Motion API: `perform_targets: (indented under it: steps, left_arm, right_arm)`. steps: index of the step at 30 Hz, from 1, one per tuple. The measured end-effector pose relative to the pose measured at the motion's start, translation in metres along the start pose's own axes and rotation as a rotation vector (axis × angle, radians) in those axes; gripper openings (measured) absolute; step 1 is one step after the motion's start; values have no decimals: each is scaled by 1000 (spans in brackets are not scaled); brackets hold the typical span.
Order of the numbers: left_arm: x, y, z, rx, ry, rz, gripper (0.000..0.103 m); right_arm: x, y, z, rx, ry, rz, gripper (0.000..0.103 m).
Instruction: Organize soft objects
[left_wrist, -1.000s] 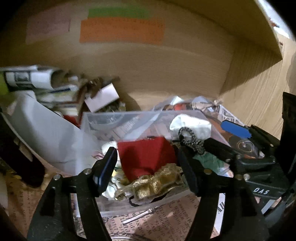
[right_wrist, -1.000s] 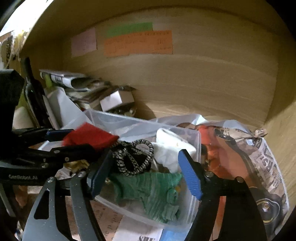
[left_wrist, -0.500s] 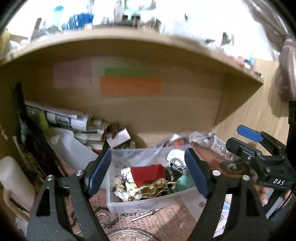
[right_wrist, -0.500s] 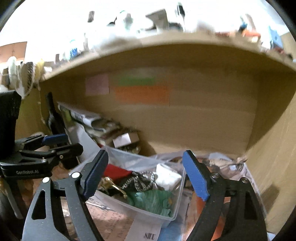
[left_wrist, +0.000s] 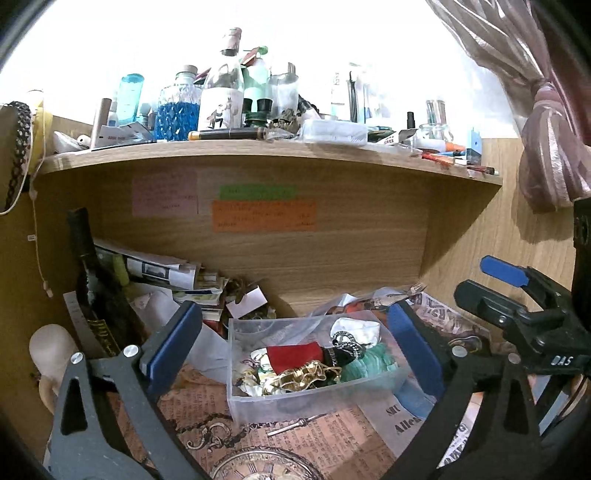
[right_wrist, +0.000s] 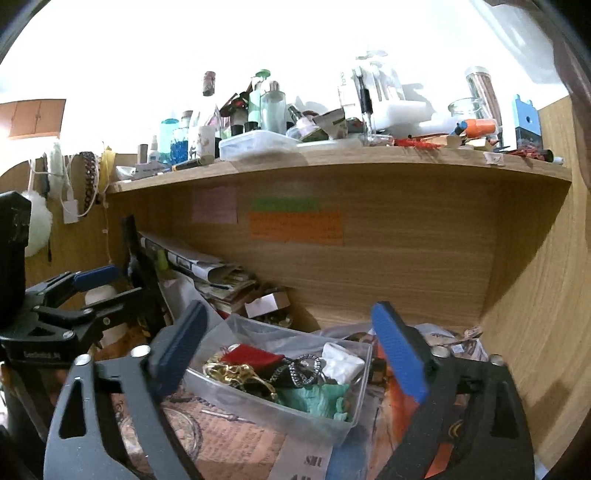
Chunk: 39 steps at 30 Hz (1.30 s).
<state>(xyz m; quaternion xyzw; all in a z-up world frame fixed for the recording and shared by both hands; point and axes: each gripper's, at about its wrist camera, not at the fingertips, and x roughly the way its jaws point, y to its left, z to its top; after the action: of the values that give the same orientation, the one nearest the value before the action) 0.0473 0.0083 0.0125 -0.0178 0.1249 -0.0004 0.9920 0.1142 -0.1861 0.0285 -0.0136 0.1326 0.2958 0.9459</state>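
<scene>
The left gripper (left_wrist: 291, 347) and the right gripper (right_wrist: 291, 347) both gape wide, holding nothing, above a clear plastic rectangular bin (left_wrist: 295, 400). In it lie a red cloth (left_wrist: 295, 356), gold ribbon (left_wrist: 299, 376), crumpled green fabric (right_wrist: 314, 400) and white cloth (right_wrist: 341, 363), under the wooden shelf (left_wrist: 258, 151).

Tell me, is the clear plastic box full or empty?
Nearly full: the clear plastic box holds a red cloth, green cloth, gold fabric and white cloth.
</scene>
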Motion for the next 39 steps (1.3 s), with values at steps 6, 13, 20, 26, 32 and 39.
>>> perform_targets:
  steps: [6, 13, 20, 26, 32, 39]
  left_arm:
    - [-5, -2, -2, -7, -2, -7, 103]
    - [-6, -5, -4, -6, 3, -6, 103]
    - [-3, -5, -6, -12, 13, -6, 103]
    - [-2, -3, -6, -14, 13, -6, 103]
    - [-1, -2, -6, -15, 15, -8, 103]
    - [-1, -1, -7, -12, 16, -7, 103]
  right_arm:
    - [-12, 3, 0, 3, -18, -3, 103]
    - [-16, 3, 0, 8, -22, 2, 103]
    - [-15, 3, -1, 24, -18, 7, 103]
    - [-14, 3, -1, 25, -16, 6, 103]
    - [-13, 5, -2, 26, -12, 6, 103]
    - [-13, 4, -2, 26, -12, 7, 103]
